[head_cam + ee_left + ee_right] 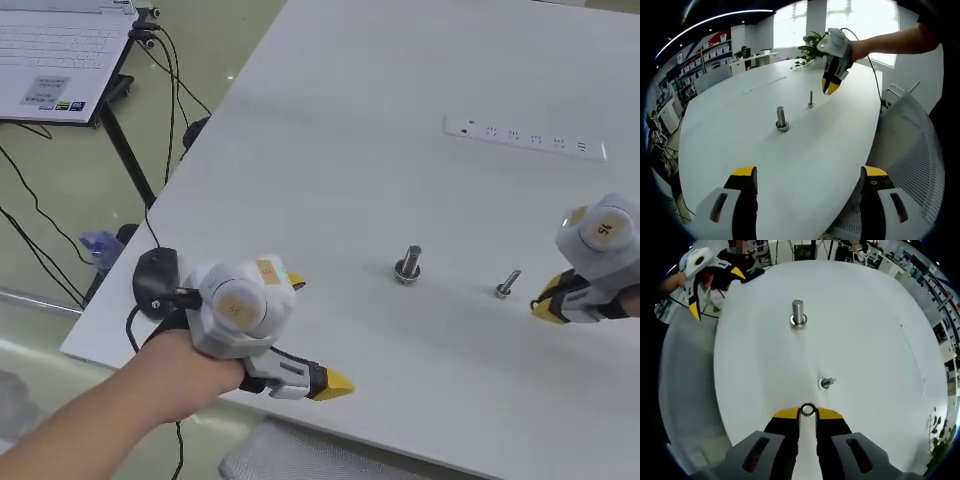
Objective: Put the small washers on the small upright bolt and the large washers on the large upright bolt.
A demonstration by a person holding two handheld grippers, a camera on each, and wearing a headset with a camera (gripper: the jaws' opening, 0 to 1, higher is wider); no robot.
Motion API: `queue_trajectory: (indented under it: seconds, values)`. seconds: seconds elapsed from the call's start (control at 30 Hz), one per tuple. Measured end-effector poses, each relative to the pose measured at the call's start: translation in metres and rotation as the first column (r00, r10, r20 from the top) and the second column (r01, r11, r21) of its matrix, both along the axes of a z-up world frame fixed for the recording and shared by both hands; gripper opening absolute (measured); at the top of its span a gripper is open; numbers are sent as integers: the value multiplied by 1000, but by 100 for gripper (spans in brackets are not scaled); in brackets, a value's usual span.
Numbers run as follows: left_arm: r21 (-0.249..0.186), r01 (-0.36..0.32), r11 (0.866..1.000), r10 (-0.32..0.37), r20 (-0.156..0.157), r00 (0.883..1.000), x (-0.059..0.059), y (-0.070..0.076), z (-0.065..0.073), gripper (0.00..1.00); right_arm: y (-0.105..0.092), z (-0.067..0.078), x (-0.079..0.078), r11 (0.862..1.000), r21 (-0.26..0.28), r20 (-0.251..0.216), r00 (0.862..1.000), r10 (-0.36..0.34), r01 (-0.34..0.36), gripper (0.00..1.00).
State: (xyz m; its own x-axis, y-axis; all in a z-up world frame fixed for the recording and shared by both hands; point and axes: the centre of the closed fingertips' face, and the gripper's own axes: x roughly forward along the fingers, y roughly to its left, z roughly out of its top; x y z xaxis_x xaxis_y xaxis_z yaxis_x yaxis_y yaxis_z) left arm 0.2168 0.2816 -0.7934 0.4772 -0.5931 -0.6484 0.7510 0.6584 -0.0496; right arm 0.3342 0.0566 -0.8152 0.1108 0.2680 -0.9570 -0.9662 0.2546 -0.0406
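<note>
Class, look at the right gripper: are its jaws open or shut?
Shut. In the right gripper view, the right gripper has its yellow-tipped jaws together, pinching a washer between their tips.

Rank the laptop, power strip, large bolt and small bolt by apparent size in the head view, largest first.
1. Laptop, largest, though cut off by the picture's edge.
2. Power strip.
3. Large bolt.
4. Small bolt, smallest; both bolts stand about equally near the camera, so that ranking looks safe.
</note>
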Motion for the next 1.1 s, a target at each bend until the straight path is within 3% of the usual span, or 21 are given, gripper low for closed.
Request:
queue_trajectory:
  seconds: [0.6, 1.1]
  values:
    - [1, 6, 1000, -6, -6, 1000, 3, -2, -3, 86, 17, 12, 35, 1000, 8, 41, 999, 12, -12, 12]
    - [-7, 5, 1000, -5, -9, 1000, 6, -2, -4, 86, 24, -1, 37, 999, -28, 20, 999, 48, -47, 12]
